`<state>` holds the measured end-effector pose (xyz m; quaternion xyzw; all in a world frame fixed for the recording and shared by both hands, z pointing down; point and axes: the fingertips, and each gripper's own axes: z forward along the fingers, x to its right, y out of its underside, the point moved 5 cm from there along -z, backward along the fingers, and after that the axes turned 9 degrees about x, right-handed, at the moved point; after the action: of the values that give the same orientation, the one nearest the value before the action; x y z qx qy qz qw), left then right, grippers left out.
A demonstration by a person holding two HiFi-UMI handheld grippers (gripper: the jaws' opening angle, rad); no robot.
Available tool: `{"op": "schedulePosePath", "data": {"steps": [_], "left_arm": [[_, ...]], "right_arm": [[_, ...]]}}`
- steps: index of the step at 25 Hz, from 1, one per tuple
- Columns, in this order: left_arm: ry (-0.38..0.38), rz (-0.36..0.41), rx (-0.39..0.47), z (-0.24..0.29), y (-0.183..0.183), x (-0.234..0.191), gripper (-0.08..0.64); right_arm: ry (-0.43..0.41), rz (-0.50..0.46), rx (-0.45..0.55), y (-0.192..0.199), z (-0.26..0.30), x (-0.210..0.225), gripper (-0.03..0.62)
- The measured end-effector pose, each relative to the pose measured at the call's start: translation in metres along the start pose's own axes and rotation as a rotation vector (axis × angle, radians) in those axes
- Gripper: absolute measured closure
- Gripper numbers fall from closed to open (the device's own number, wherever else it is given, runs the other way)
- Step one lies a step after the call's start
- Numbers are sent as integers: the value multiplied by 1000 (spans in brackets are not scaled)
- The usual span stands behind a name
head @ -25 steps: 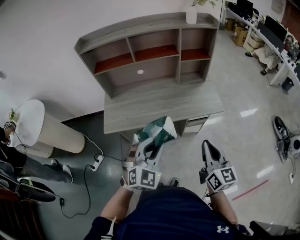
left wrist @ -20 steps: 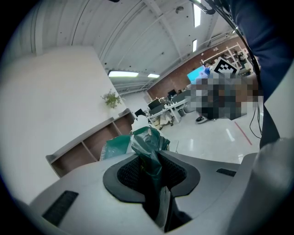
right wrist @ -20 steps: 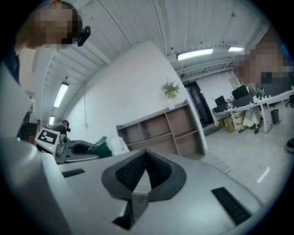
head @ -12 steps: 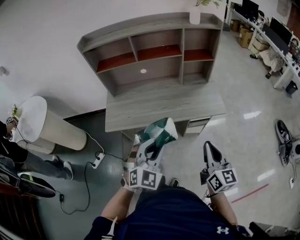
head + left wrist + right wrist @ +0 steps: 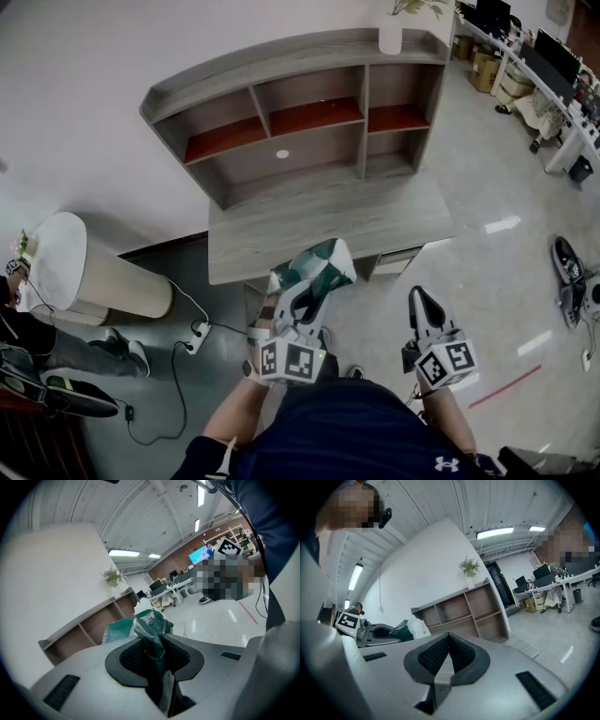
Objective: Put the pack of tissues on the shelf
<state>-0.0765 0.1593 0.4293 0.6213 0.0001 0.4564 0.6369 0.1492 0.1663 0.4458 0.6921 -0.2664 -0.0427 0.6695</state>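
Note:
The green and white pack of tissues (image 5: pixel 317 264) hangs in the air in front of the desk, pinched by its plastic wrapper in my left gripper (image 5: pixel 302 298), which is shut on it. In the left gripper view the crumpled green wrapper (image 5: pixel 151 634) sits squeezed between the pads, the pack's body beyond them. My right gripper (image 5: pixel 419 302) is held to the right, shut with nothing in it; its pads (image 5: pixel 461 654) meet at the tips. The wooden shelf (image 5: pixel 300 122) with several open compartments stands on the back of the desk (image 5: pixel 323 225).
A white vase with a plant (image 5: pixel 391 33) stands on the shelf's top right. A round white stand (image 5: pixel 66 262) and cables with a power strip (image 5: pixel 197 330) are on the floor at left. Office desks (image 5: pixel 553 75) line the far right. Shoes (image 5: pixel 565 272) lie at right.
The view has shifted slightly nearer to the desk and shelf. Both grippers hold the same pose, the pack still pinched in the left one.

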Motion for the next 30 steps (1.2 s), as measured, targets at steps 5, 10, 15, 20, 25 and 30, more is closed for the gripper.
{"op": "schedulePosePath", "data": {"steps": [5, 10, 15, 20, 25, 30], "left_arm": [[20, 13, 24, 20, 17, -36, 459], [43, 18, 48, 34, 34, -67, 459], [81, 20, 64, 42, 54, -90, 459], [91, 21, 82, 53, 73, -117, 459], [124, 28, 92, 58, 86, -127, 459], [138, 2, 103, 59, 94, -135, 459]], "right_arm": [[21, -19, 26, -4, 41, -4, 581], [48, -33, 22, -1, 74, -12, 581], [85, -43, 15, 6, 100, -20, 581], [101, -61, 19, 8, 127, -32, 581], [125, -69, 5, 12, 138, -35, 581], [135, -76, -5, 17, 148, -43, 581]]}}
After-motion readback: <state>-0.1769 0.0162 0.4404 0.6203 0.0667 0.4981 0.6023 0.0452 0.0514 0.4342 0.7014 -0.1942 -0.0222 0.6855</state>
